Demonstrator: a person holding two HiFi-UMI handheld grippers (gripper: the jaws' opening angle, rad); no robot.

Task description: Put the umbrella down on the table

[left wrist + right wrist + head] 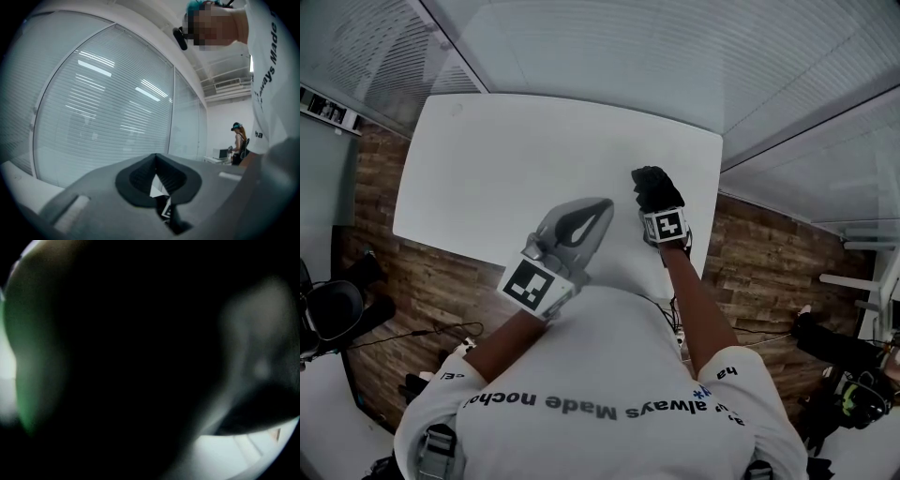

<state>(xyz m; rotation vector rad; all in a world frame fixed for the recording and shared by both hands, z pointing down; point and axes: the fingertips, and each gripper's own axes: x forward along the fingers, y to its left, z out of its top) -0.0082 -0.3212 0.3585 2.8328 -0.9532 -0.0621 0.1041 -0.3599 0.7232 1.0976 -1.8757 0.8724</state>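
Note:
A dark, bundled umbrella (647, 178) is low over the right part of the white table (487, 169), with my right gripper (656, 195) shut on it just ahead of the marker cube (665, 225). In the right gripper view the umbrella (131, 357) is a black mass filling almost the whole picture and hiding the jaws. Only a strip of table (234, 455) shows below it. My left gripper (602, 204) is grey and level above the table's near edge. Its jaws meet at the tips (156, 155) with nothing between them.
Glass walls with blinds (609, 47) run behind the table, and wooden floor (431, 281) lies to its left and right. A dark chair (333, 309) stands at the left. Another person (239, 143) stands far off in the left gripper view.

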